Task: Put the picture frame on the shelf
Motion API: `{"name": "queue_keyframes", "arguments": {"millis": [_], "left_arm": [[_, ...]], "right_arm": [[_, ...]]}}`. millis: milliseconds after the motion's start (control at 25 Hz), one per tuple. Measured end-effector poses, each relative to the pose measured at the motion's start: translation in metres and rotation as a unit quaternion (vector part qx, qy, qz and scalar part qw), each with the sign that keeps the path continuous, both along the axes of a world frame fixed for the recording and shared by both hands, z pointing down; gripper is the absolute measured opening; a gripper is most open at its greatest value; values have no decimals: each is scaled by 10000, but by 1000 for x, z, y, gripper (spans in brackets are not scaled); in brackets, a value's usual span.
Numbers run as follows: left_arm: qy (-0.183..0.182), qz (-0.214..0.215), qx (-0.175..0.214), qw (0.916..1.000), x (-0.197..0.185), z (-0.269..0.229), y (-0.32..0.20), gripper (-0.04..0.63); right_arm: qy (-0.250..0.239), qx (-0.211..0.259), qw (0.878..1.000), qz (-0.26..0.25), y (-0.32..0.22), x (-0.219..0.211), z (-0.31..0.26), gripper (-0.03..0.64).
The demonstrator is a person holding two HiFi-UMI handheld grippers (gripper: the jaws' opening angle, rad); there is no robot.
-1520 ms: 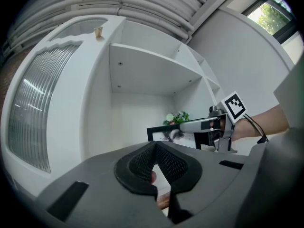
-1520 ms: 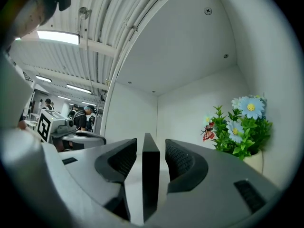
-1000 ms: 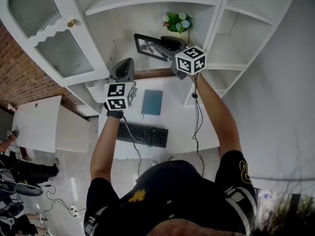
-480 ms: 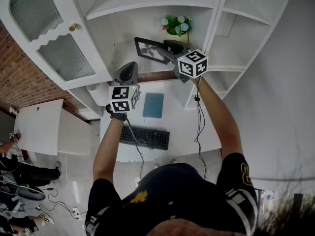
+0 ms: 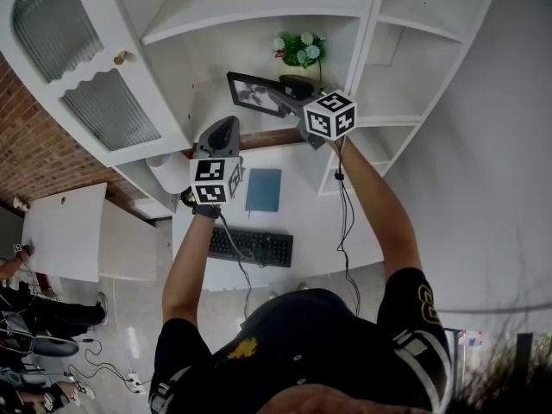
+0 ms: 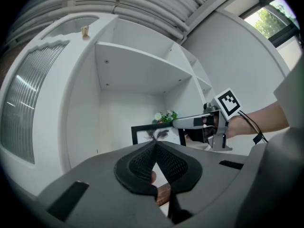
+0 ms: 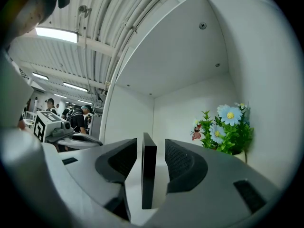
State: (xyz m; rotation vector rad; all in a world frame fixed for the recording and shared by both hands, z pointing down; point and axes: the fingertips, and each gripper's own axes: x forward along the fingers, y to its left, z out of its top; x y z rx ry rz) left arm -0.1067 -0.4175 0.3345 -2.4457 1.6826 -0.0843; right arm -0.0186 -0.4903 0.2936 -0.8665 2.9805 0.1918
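- Nearest the person, well below both tongs, a white tabletop (image 5: 306, 231) is seen. One black keyboard (image 5: 250, 246) and one blue book (image 5: 263, 190) lie on it, and neither is touched.
- The left tongs (image 6: 155, 146) are held up in front of the shelf (image 6: 116, 122), beside and lower than the right tongs. Their pads are pressed together and nothing is held between them.
- The right tongs (image 7: 149, 146) are reached into the shelf compartment. Their pads are spread apart.
- One black picture frame (image 7: 148, 175) stands upright and edge-on between those pads. A gap is seen on each side of it, so it is not clamped.
- The frame's lower edge is seen close over the white shelf floor. Contact cannot be made out for certain, but the frame is judged to be set down.
- Beyond the right tongs and to their right, one bunch of potted flowers (image 7: 228, 129) is placed at the back of the same compartment, apart from the frame.
- The task is judged nearly done, since the frame is inside the shelf and ungripped. What is left is for the right tongs to be drawn back without the frame being tipped.
- Counted: two tongs, one frame, one bunch of flowers, one keyboard, one book.
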Motion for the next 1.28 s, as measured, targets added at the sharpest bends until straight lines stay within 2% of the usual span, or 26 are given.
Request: {"name": "queue_keyframes", "arguments": {"millis": [1280], "left_arm": [[-15,-34,135,9999,-1,-10,21,18]], "right_arm": [[-55,45,9998,162,14,15,0,170]]}}
